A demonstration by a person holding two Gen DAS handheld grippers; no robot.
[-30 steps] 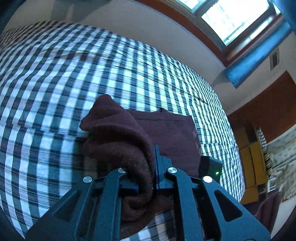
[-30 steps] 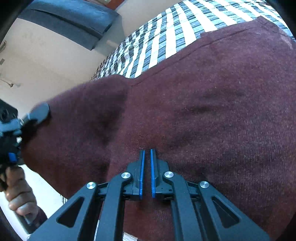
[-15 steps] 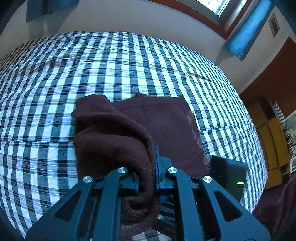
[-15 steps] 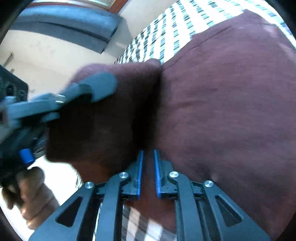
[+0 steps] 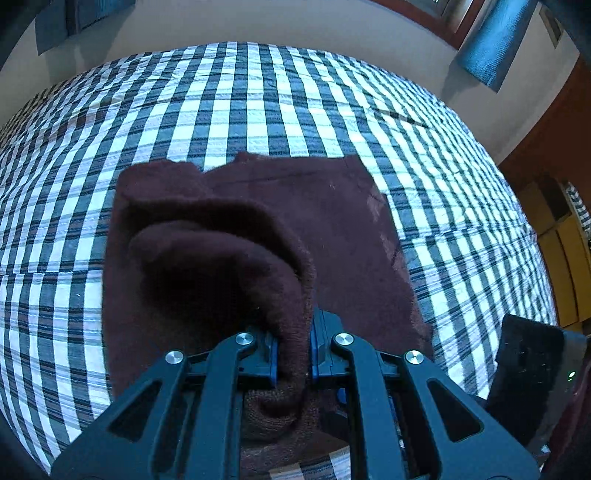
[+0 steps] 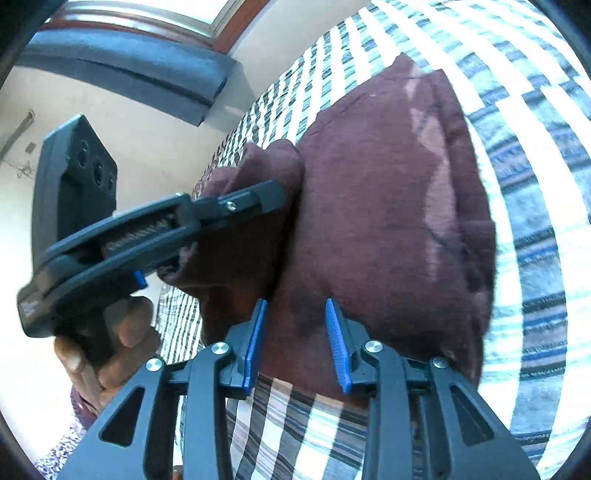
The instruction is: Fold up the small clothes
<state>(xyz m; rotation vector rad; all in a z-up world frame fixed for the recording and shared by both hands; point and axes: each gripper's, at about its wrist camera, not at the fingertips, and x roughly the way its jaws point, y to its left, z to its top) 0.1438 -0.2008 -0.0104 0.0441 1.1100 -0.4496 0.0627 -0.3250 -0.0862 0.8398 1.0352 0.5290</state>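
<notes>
A dark maroon knit garment lies partly folded on the checked bedspread. My left gripper is shut on a bunched fold of it, lifted over the flat part. In the right wrist view the garment fills the middle. My right gripper is open at its near edge, with nothing between the blue pads. The left gripper shows there at the left, clamped on the fold, held by a hand.
The bedspread reaches the pale wall. A window with blue curtains is at the back right. Yellow-brown furniture stands to the right of the bed. The right gripper's black body is at the lower right.
My right gripper has opened and let go of the garment's near edge. My left gripper has carried the held fold further over the flat part.
</notes>
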